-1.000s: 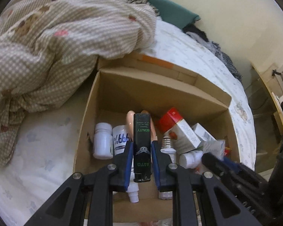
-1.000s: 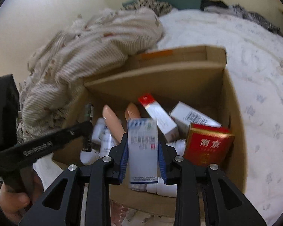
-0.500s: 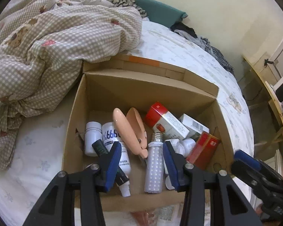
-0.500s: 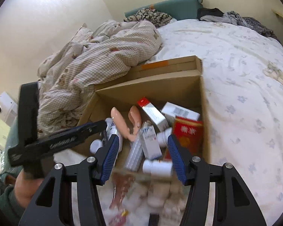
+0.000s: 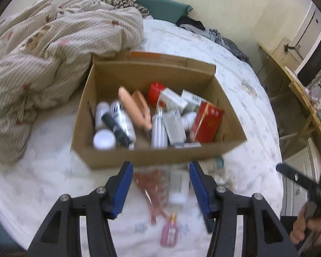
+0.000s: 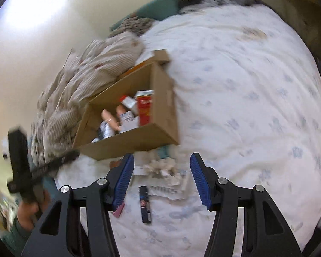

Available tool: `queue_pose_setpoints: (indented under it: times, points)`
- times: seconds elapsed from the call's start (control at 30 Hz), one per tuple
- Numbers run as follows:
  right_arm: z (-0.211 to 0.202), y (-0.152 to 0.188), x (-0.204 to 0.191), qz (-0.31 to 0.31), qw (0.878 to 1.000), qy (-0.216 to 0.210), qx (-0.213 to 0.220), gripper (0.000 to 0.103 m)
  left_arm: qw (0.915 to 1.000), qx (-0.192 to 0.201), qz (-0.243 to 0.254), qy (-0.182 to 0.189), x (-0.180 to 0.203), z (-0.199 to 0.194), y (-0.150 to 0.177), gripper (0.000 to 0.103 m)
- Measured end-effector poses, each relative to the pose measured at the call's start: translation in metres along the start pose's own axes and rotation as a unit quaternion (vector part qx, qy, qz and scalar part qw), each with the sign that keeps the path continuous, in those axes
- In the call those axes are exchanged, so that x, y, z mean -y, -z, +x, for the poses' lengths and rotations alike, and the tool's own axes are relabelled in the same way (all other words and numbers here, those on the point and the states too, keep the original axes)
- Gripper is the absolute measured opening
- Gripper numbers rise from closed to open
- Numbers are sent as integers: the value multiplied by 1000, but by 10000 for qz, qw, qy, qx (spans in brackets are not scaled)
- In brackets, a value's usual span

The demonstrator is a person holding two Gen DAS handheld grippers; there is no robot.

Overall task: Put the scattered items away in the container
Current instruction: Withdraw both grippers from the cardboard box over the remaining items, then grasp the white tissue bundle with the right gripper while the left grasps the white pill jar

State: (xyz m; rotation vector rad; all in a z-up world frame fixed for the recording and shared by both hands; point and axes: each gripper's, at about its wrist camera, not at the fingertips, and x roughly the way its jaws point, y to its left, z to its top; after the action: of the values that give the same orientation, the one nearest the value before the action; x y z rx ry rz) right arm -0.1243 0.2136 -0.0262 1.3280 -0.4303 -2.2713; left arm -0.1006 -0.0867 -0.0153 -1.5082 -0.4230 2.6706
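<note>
Both wrist views overlook cardboard box (image 5: 156,156) (image 6: 130,143).

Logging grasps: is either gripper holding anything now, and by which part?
Nothing is held. The left gripper and right gripper are both open and empty.

No readable text anywhere. Red cardboard carton (image 5: 207,125) in the brown cardboard box (image 5: 147,157) has a gold mark, too blurred to read. Other labels blurred too.
</note>
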Motion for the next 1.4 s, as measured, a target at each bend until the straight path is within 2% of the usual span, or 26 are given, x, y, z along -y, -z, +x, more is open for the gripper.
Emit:
queue_pose_setpoints:
  times: [0.1, 0.2, 0.37, 0.53, 0.6, 0.7, 0.77, 0.83, 0.87, 0.9, 1.1, 1.27, 1.4]
  points:
    - [6, 0, 15, 206, 9997, -14, -163, 59, 9998, -72, -118, 120, 2, -4, 15, 55]
    - [22, 2, 10, 66, 9992, 19, -388, 59, 9999, -136, -13, 37, 11, -2, 25, 55]
    - [65, 13, -26, -999, 9910, 209, -861, 59, 9996, -254, 50, -110, 11, 2, 28, 56]
    - [104, 23, -49, -1694, 9778, 577, -1091, 59, 9978, -589, -289, -95, -3, 20, 28, 58]
    - [108, 21, -53, -1833, 9758, 668, -987, 58, 9969, -711, -310, -97, -4, 27, 30, 58]
    - [119, 19, -50, -1739, 9772, 544, -1088, 58, 9963, -826, -208, -123, 2, 35, 31, 58]
    - [124, 22, -47, -1778, 9748, 596, -1205, 48, 9960, -876, -136, -132, 5, 38, 32, 58]
    - [128, 24, -46, -1871, 9718, 732, -1235, 25, 9955, -930, -70, -162, 8, 42, 32, 58]
    - [127, 23, -45, -1897, 9713, 768, -1209, 14, 9952, -960, -41, -189, 10, 45, 32, 58]
    - [125, 20, -45, -1845, 9732, 708, -1178, 12, 9949, -983, -34, -202, 10, 47, 32, 58]
    - [89, 1, -47, -1531, 9840, 544, -731, 12, 9949, -984, 92, -223, 14, 52, 32, 58]
    - [21, -21, -46, -1257, 9911, 415, 127, 12, 9931, -970, 569, -333, 31, 59, 33, 58]
    - [-35, -29, -58, -1274, 9888, 188, 748, 12, 9892, -1049, 931, -414, 44, 74, 29, 58]
